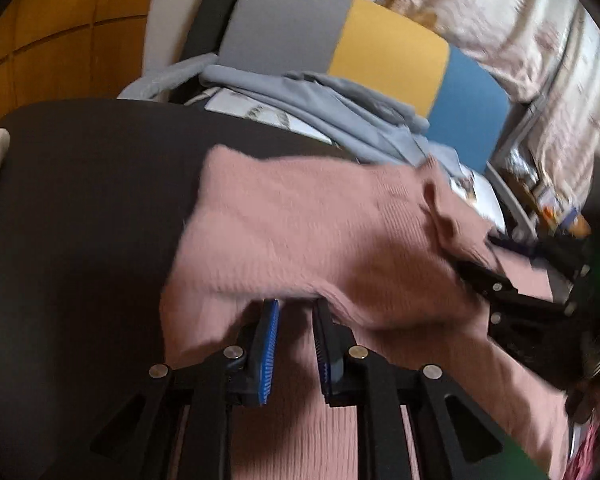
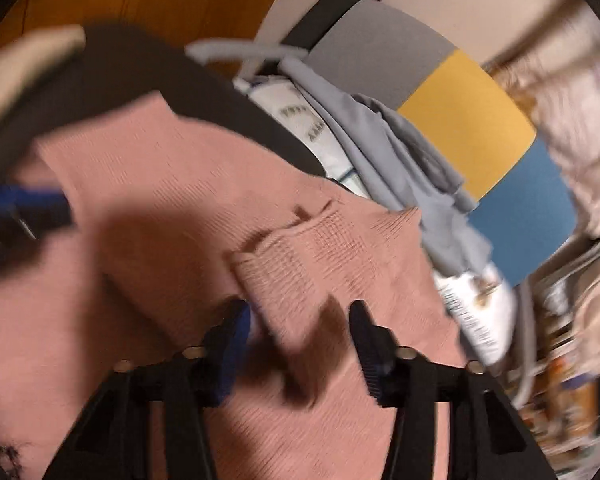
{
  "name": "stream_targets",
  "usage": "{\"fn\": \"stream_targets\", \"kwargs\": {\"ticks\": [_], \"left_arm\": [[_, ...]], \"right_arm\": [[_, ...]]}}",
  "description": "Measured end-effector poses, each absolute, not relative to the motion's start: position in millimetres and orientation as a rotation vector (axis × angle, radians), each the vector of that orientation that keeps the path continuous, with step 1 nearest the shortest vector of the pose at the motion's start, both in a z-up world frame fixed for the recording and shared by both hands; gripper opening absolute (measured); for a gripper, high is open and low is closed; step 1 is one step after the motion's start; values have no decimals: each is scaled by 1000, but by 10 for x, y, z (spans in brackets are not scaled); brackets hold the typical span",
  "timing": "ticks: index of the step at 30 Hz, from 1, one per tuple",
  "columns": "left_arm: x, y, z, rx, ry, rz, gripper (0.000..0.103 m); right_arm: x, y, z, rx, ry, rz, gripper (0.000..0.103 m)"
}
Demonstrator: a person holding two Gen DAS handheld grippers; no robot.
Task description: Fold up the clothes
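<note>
**Desk:** Across the middle of both frames lay what?

**Photographer:** A pink knit sweater (image 1: pixel 300 232), spread on a dark surface (image 1: pixel 80 200), mid-fold. The left gripper (image 1: pixel 296 312) had narrowed onto its lifted edge; the right gripper (image 2: pixel 300 320) stood parted around a doubled cuff, though motion blur made a pinch impossible to confirm.

**Desk:** Next?

**Photographer:** Probably carrying that flap over. Only the left view showed the right tool, lower right; grey clothes (image 1: pixel 340 112) waited behind.
</note>
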State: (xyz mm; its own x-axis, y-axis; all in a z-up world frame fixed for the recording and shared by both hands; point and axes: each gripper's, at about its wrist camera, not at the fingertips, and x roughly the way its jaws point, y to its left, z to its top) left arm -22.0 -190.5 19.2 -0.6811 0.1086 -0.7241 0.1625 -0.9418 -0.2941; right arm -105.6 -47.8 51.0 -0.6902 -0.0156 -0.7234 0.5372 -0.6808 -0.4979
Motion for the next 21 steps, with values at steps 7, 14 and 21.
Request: {"fn": "stream_targets", "kwargs": {"ticks": [7,14,21], "left_arm": [[-144,-2486,-97,1088,1054,-2677,16],[-104,-2550,-159,1060,1157,-2688,13],[-42,-2639,-199,1022,1303,-2694,13]], "right_arm": [[-1055,699,928,1143,23,-2590,5],[-953,1764,111,1321,-940,-2308,15],[-945,1927,322,1197,-999,-2370,76]]}}
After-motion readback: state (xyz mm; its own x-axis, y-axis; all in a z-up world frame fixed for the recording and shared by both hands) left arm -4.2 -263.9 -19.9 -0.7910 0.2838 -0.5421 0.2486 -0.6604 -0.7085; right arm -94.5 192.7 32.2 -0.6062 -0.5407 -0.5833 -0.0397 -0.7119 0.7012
